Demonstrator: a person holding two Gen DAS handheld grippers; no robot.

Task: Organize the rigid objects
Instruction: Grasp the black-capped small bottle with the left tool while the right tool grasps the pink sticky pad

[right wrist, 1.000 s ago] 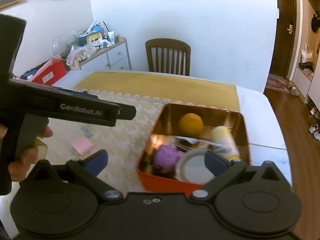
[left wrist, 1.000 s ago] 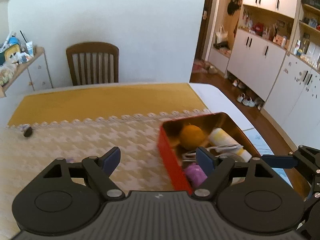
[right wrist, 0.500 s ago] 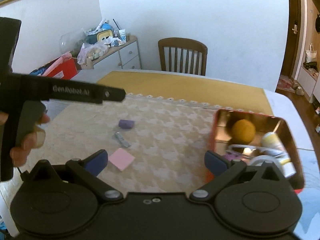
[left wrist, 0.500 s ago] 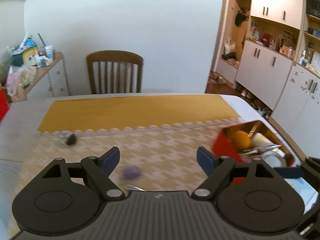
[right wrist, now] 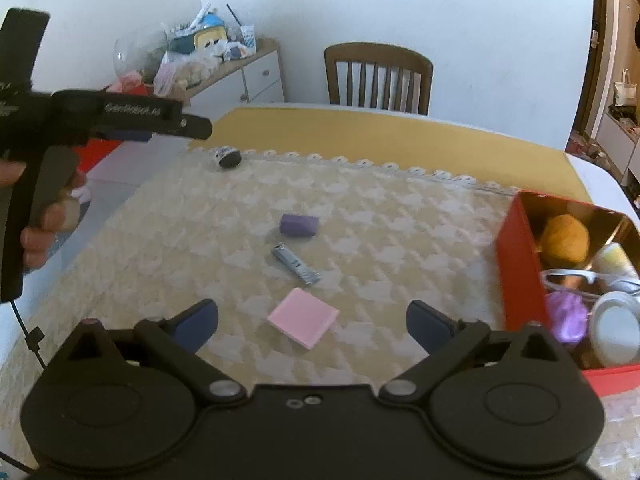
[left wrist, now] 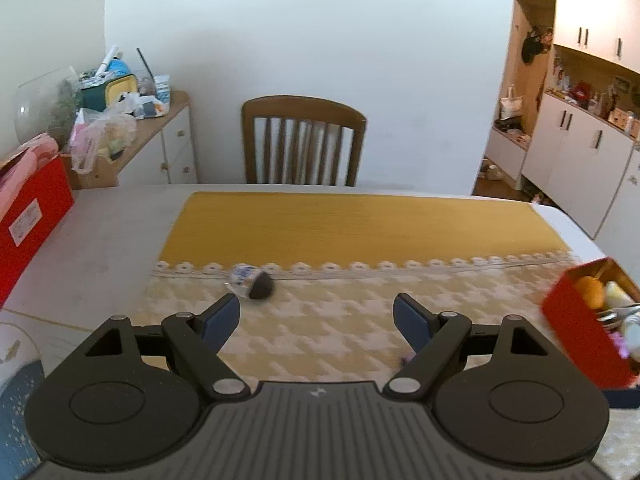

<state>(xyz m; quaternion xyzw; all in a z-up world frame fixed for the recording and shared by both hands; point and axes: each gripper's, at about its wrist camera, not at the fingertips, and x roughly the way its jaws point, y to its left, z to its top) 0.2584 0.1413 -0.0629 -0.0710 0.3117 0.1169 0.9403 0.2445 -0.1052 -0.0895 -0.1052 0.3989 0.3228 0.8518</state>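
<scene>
A red box (left wrist: 28,216) is seen at the far left edge of the surface (left wrist: 100,240), with a cluttered cabinet (left wrist: 160,148) behind it against the wall. The left tongs (left wrist: 316,316) are held wide apart and empty above the patterned cloth (left wrist: 340,320); in the right wrist view the left tongs (right wrist: 196,126) are seen side-on at the left, gripped by a hand (right wrist: 44,216). A small jar (left wrist: 254,282) with a dark lid is shown lying on its side near the cloth's lace border, just ahead of the left tongs. A chair (left wrist: 304,140) is set at the far side of the surface, beyond a yellow mat (left wrist: 360,228).

At mid-cloth, three items are laid out in a loose line: a purple block (right wrist: 299,225) farthest, a nail clipper (right wrist: 296,264) near it, and a pink pad (right wrist: 303,323) nearest. The pad is framed between the fingers of the right tongs (right wrist: 312,320), which are spread wide and hold nothing.

At the right edge, an open red tin (right wrist: 516,264) is seen already filled: an orange ball (right wrist: 568,240), a pale bottle (right wrist: 612,260), glasses (right wrist: 576,278), a purple item (right wrist: 568,316) and a white lid (right wrist: 616,328) are packed inside.
</scene>
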